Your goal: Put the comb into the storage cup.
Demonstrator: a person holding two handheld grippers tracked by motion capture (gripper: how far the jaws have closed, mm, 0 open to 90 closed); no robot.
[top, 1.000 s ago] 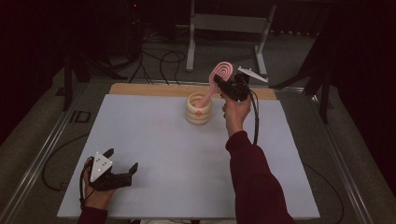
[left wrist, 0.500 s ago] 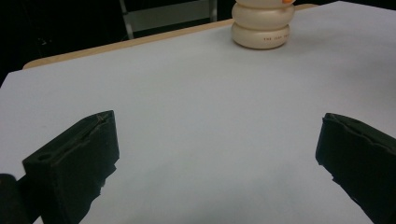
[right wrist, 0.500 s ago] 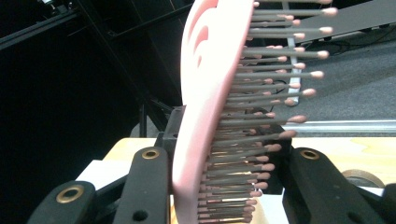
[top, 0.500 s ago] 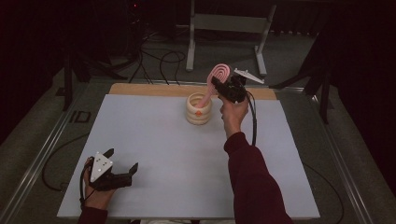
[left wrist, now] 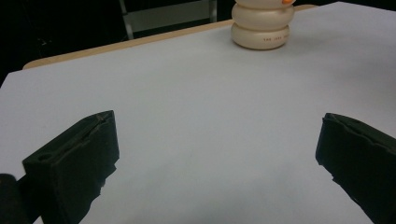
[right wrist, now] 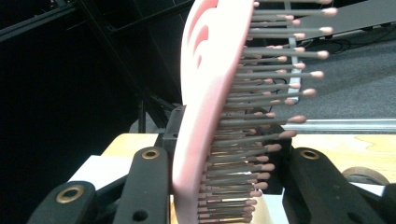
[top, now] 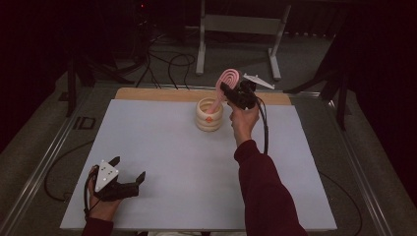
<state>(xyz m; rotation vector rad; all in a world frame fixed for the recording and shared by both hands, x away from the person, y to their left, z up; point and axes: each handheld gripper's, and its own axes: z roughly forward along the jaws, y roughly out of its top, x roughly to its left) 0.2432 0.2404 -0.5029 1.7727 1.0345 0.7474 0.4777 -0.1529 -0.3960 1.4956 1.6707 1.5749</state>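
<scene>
Dark floor and cables surround the white table (top: 162, 147), which is bare but for a few things. At its near left corner the left claw (top: 129, 172) rests on the sheet, jaws spread wide and holding nothing, just as it lay a second ago. Toward the far middle stands the cream ribbed cup (top: 209, 114). Over it the right claw (top: 227, 91) pinches the pink hairbrush (top: 225, 84), bristles facing one jaw in the right gripper view. Since a second ago the brush has shifted slightly left, its handle now dipping into the cup, so it is probably being set in there.
</scene>
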